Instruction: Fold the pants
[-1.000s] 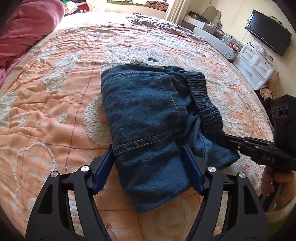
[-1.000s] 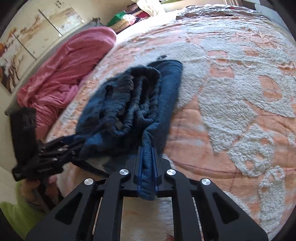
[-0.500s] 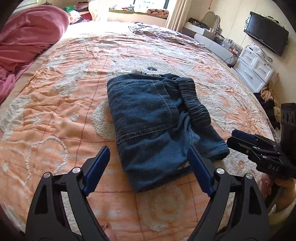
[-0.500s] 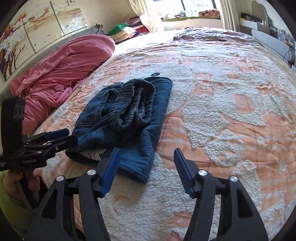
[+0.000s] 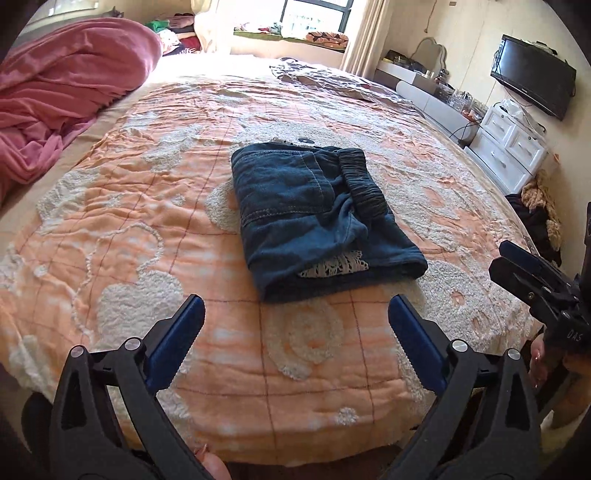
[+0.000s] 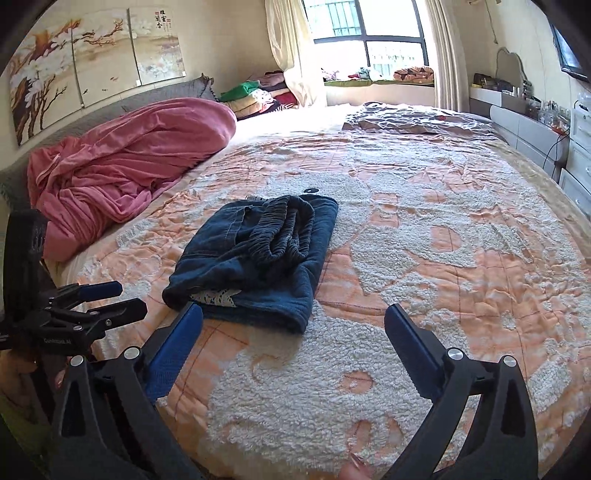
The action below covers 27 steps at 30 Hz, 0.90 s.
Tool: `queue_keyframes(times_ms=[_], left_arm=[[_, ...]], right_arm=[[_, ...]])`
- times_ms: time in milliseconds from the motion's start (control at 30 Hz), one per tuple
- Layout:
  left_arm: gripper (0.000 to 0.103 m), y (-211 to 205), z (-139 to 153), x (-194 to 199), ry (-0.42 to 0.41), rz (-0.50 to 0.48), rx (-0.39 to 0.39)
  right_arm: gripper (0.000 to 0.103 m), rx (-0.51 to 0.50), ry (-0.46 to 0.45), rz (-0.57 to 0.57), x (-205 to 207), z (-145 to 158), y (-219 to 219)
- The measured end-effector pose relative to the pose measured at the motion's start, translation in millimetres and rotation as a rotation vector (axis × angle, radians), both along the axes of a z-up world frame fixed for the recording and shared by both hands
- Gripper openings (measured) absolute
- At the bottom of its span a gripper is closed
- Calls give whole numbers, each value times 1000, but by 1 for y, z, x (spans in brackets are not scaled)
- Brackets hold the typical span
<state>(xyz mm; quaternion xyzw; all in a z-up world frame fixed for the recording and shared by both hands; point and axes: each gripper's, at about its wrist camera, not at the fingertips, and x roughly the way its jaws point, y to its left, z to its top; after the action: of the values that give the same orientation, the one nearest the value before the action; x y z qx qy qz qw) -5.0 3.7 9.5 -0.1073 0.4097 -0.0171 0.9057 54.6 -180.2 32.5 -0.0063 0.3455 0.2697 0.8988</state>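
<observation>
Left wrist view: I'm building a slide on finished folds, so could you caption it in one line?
Folded blue pants lie on the orange bedspread, open left gripper held clear.

The left wrist camera sits on the left gripper (image 5: 295, 321) and looks forward between its two wide-apart jaws. It looks down across the bed (image 5: 122, 229) from the near edge, facing the window (image 5: 314, 14). The right wrist camera sits on the right gripper (image 6: 293, 332) and faces the same way, a bit lower. Both views share the folded pants (image 5: 314, 218) in the middle of the bed, the pink blanket (image 6: 125, 162) and the window. Each camera also sees the other gripper at its side. The pants lie near both cameras.
</observation>
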Motion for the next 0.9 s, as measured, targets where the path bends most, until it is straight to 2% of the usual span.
queue_keyframes(times_ms=[200, 433, 700, 900], left_arm=[[93, -8, -19, -21, 12, 31, 17], [94, -12, -38, -29, 50, 51, 26], [94, -14, -43, -27, 53, 52, 36], [94, -16, -44, -26, 56, 51, 37]], right_arm=[[98, -64, -27, 2, -22, -17, 5], [98, -62, 12, -8, -29, -40, 1], [98, -30, 24, -57, -24, -47, -8], [98, -51, 27, -55, -23, -51, -6]])
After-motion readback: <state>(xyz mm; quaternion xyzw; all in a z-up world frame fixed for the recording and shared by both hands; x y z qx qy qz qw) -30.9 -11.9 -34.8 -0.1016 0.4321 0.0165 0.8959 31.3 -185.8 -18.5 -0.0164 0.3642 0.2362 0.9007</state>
